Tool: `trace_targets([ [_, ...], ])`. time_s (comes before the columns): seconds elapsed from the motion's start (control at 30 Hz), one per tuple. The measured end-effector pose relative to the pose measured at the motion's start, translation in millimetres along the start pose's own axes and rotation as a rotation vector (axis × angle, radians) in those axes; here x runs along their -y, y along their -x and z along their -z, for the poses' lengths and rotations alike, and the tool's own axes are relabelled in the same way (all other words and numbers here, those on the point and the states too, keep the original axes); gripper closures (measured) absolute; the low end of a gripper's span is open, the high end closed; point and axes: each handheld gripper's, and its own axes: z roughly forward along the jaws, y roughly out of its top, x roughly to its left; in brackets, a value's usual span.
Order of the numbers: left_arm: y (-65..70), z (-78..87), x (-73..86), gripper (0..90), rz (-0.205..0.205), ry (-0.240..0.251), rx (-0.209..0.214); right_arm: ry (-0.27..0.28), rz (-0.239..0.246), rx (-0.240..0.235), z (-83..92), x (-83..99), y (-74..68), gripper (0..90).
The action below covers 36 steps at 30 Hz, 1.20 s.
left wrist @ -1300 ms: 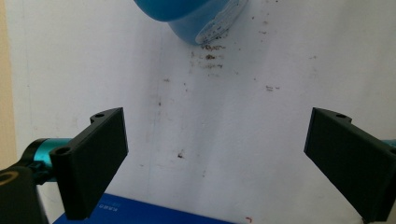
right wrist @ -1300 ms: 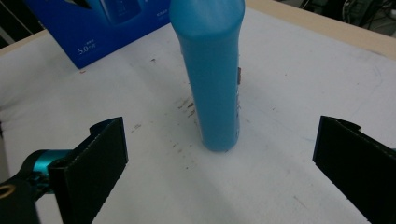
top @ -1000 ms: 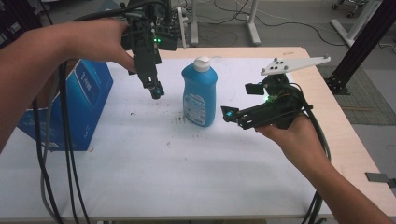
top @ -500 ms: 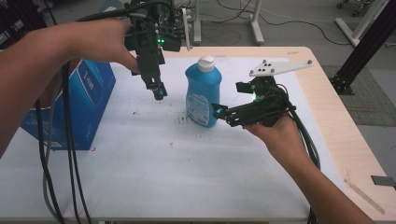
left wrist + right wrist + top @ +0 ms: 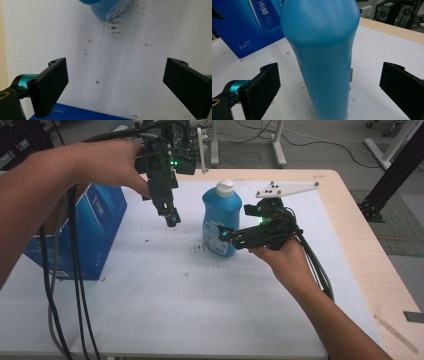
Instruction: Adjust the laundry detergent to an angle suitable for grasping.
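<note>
Jaws spread wide on both — the right gripper [image 5: 226, 236] brackets the upright blue bottle [image 5: 221, 220] mid-tabletop [image 5: 165, 320] without touching it, while the left gripper [image 5: 171, 217] hangs empty above the white surface — beside a blue box [image 5: 95, 227].

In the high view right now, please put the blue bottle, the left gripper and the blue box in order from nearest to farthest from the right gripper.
1. Blue bottle: upright, directly at the tips of the right gripper, whose fingers are spread on either side of it.
2. Left gripper: raised over the table, beyond the bottle to the left.
3. Blue box: at the table's left edge, farthest.
</note>
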Motion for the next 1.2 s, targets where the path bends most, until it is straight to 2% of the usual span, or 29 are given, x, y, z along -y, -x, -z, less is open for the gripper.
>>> trace_targets([
  [0.2, 0.3, -0.8, 0.7, 6.2, 0.001, 0.000, 0.002, 0.005, -0.005, -0.011, -10.5, 5.2, 4.2, 2.2],
  [0.53, -0.3, -1.7, 2.2, 6.2, 0.004, -0.001, 0.001, 0.044, -0.012, -0.018, -25.7, 8.3, 2.6, 3.4],
  [0.73, -0.6, -2.6, 2.0, 6.2, 0.003, -0.001, 0.003, 0.064, -0.008, -0.023, -29.2, 9.6, 5.2, 6.1],
  [0.87, -1.1, -3.4, 2.1, 6.2, 0.003, -0.005, 0.003, 0.083, 0.000, -0.033, -29.5, 10.2, 5.5, 13.7],
  [1.13, -1.2, -3.6, 2.2, 6.2, 0.002, -0.007, 0.005, 0.087, -0.011, -0.027, -30.4, 11.1, 7.4, 13.9],
  [1.2, -1.2, -3.8, 2.2, 6.2, -0.001, -0.008, 0.006, 0.091, -0.009, -0.033, -30.0, 11.2, 7.7, 17.7],
])
